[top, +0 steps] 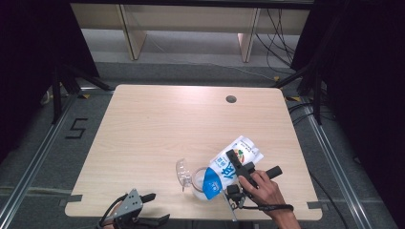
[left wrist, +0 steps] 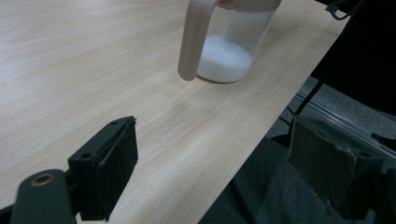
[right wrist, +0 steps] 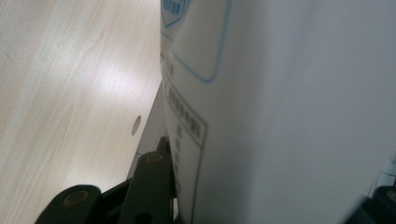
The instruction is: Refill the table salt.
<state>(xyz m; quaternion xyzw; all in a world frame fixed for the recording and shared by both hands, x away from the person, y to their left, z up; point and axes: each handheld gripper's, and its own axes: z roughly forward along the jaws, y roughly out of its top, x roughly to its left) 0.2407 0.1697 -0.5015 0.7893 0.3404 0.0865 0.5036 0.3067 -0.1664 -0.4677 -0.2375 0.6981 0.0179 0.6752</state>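
Pale wooden surface carried the work near its front edge. On it, the right gripper's jaws clamped a white-and-blue bag, tilted mouth-down over a clear jar; the bag hid the jar's rim. White powder lay in the jar's bottom. The left gripper's jaws stood apart, empty, its body cut off.

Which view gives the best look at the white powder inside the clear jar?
The left gripper view: the white powder shows clearly as a mound in the bottom of the clear jar. In the high view the blue-and-white bag, tilted over the jar by the right gripper, covers most of it. The right gripper view shows the bag's side.
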